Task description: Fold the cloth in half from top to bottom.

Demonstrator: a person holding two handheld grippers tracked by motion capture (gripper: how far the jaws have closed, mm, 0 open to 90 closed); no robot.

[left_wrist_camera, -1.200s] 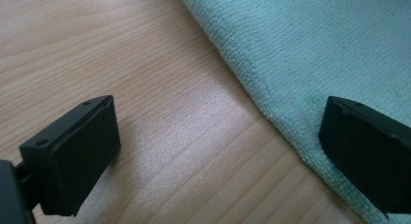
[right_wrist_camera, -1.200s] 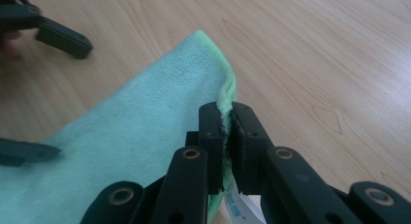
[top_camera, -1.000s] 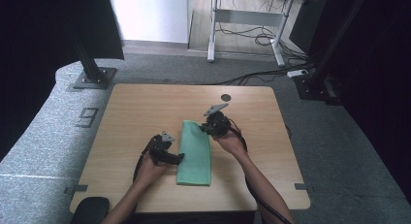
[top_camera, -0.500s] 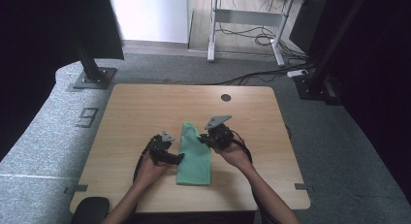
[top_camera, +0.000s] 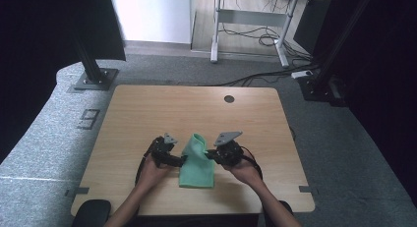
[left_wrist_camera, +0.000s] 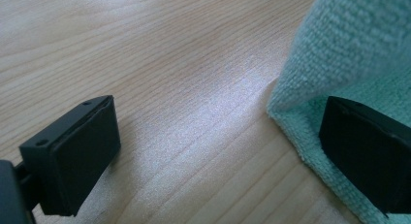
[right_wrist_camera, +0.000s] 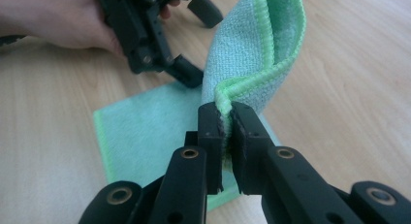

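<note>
- My right claw (right_wrist_camera: 226,118) pinches the green cloth's (top_camera: 195,164) lifted edge, folding it over.
- My left claw (left_wrist_camera: 218,151) gapes wide, 1 jaw resting on the cloth, low on the worktop (top_camera: 147,114).

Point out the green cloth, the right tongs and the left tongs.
green cloth (top_camera: 196,174), high view, flat part lying on the table.
right tongs (right_wrist_camera: 226,123), right gripper view, between the tips pinching the cloth's hemmed edge.
left tongs (left_wrist_camera: 218,136), left gripper view, open gap between the two tips.
</note>
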